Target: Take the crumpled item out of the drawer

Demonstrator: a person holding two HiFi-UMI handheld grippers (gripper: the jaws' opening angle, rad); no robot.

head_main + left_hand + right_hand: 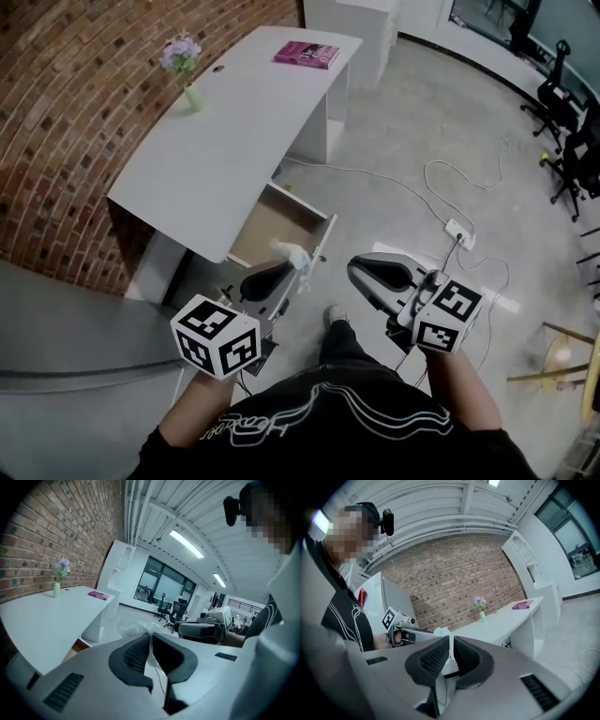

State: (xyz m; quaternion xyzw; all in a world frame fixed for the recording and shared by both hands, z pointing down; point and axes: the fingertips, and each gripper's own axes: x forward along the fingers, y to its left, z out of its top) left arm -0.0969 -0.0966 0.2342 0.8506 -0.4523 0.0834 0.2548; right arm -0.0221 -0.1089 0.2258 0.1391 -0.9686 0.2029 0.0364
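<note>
The crumpled item, a wad of thin clear-white plastic, hangs just above the front of the open drawer under the white desk. My left gripper is shut on it. In the left gripper view the wad bulges out beyond the pinched jaw tips of the left gripper. My right gripper hovers to the right of the drawer over the floor, shut with nothing in it. The right gripper view shows its closed jaws, and behind them the left gripper with the wad.
On the desk stand a small vase of flowers and a pink book. A brick wall runs along the left. A power strip with cable lies on the floor to the right, and office chairs stand further off.
</note>
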